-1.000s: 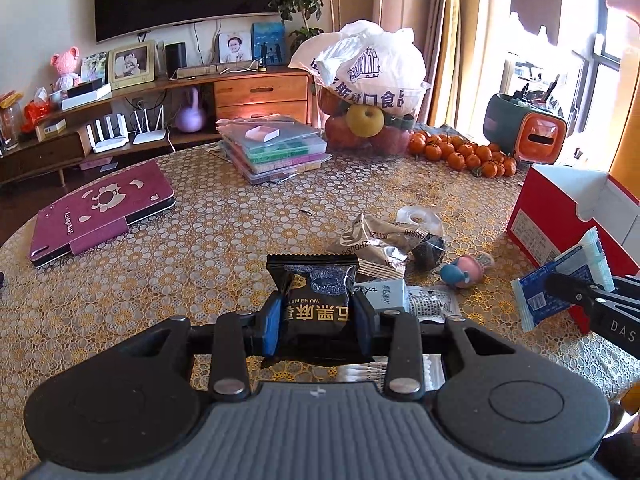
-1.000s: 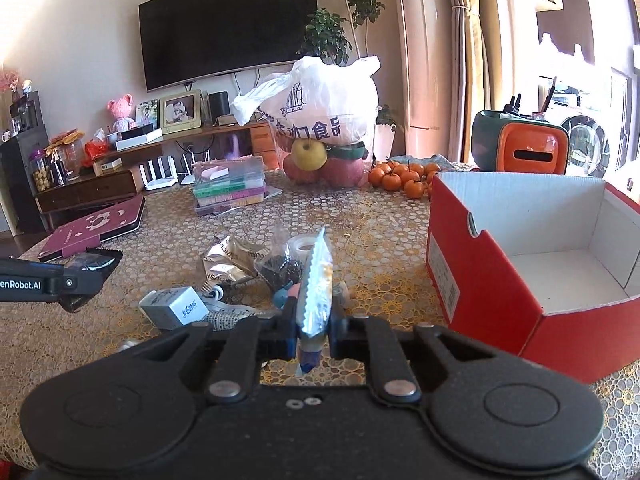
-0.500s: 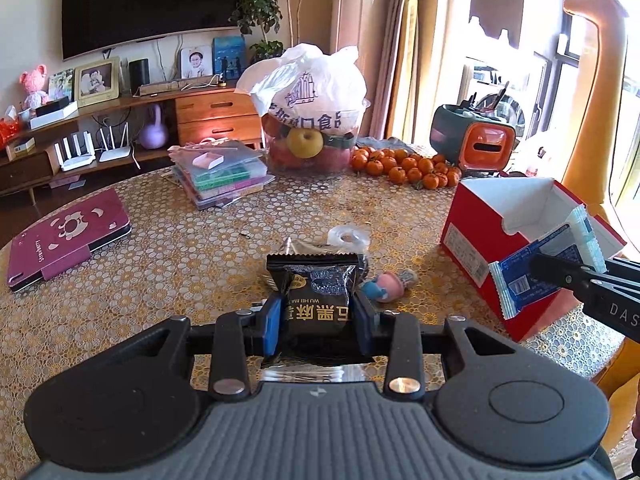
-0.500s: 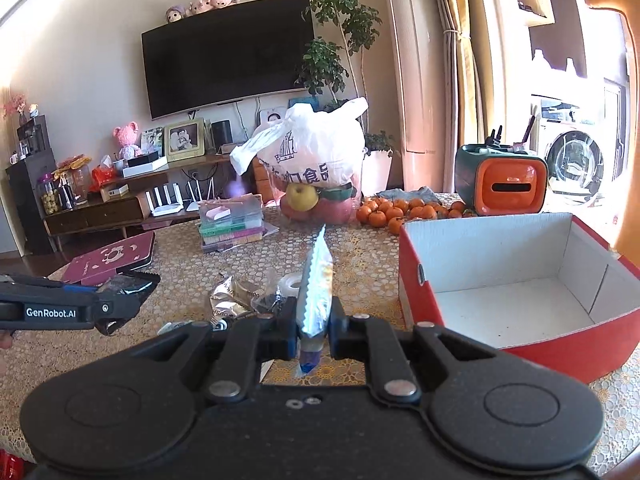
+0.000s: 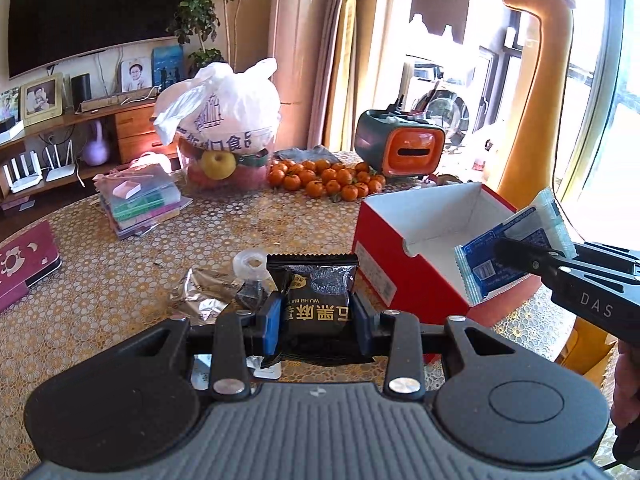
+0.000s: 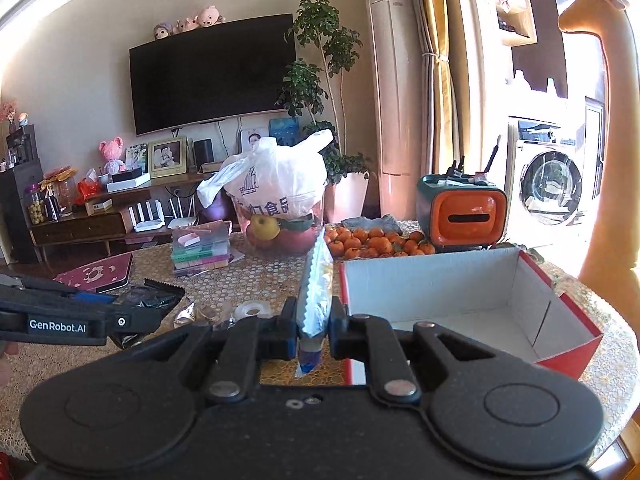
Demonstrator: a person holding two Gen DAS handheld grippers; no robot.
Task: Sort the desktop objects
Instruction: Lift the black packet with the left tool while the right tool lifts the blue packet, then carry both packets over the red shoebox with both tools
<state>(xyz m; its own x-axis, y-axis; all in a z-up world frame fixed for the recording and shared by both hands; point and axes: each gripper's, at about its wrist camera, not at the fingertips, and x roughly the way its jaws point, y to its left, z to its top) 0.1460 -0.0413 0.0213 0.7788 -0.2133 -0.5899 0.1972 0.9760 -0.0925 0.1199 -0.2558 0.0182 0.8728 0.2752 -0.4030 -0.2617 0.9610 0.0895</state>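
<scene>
Clamping a black snack packet (image 5: pixel 318 298), the left gripper (image 5: pixel 318 316) is hovering beside the red box (image 6: pixel 460 300) while the right gripper's (image 6: pixel 314 318) jaws are pinching a blue wrapper (image 5: pixel 516 248).

One red box (image 5: pixel 404 264) at three o'clock, two held snack packets, black (image 5: pixel 318 294) and blue (image 5: pixel 516 248), one tape roll (image 5: pixel 250 261), one fruit bag (image 5: pixel 220 120) at twelve o'clock.

both tools are matte black plastic, each with 2 round discs, 2 silver screws and blue-padded fingers. left gripper (image 5: pixel 318 314) reads "genrobot.ai" on its side; right gripper (image 6: pixel 314 322) reads "das".
</scene>
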